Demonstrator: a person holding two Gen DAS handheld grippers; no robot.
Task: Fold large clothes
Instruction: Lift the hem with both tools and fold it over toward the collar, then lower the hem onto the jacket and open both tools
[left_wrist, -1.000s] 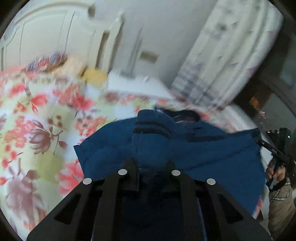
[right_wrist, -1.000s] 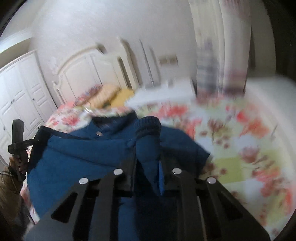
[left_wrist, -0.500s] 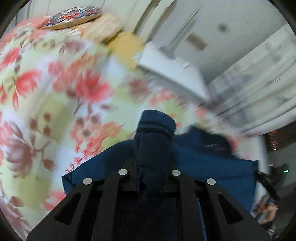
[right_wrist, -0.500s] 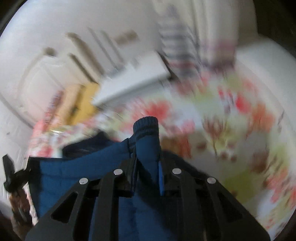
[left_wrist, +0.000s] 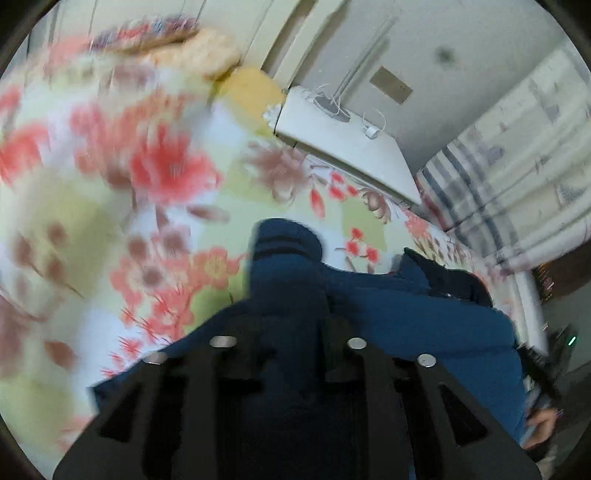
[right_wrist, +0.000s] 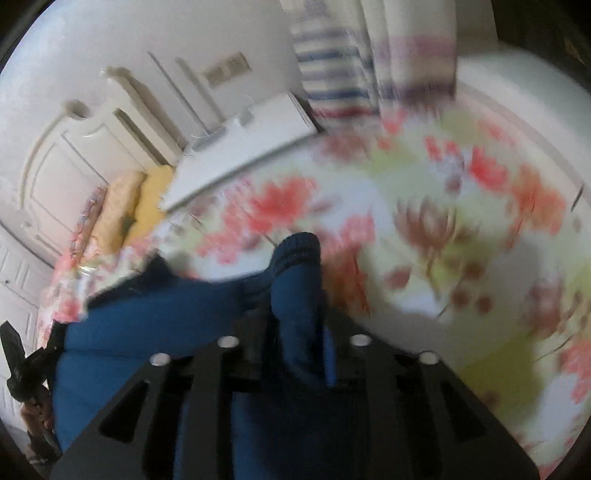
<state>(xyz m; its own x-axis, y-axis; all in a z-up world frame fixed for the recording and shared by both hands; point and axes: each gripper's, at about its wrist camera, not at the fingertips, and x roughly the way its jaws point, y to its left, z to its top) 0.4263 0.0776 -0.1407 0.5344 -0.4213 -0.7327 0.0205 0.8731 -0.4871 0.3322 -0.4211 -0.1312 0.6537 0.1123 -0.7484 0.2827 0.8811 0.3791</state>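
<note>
Blue knit garment is spread on the bed; soft, limp, fairly heavy. Ribbed cuffs, the proper holds, are between left claw and right claw, whose jaws have just been opening.

One blue jacket with two ribbed cuffs, two black grippers with two fingers each, one flowered bedspread, one white bedside table, two yellow pillows and one striped curtain are counted.

Blue jacket — cuffs up, on bed
</note>
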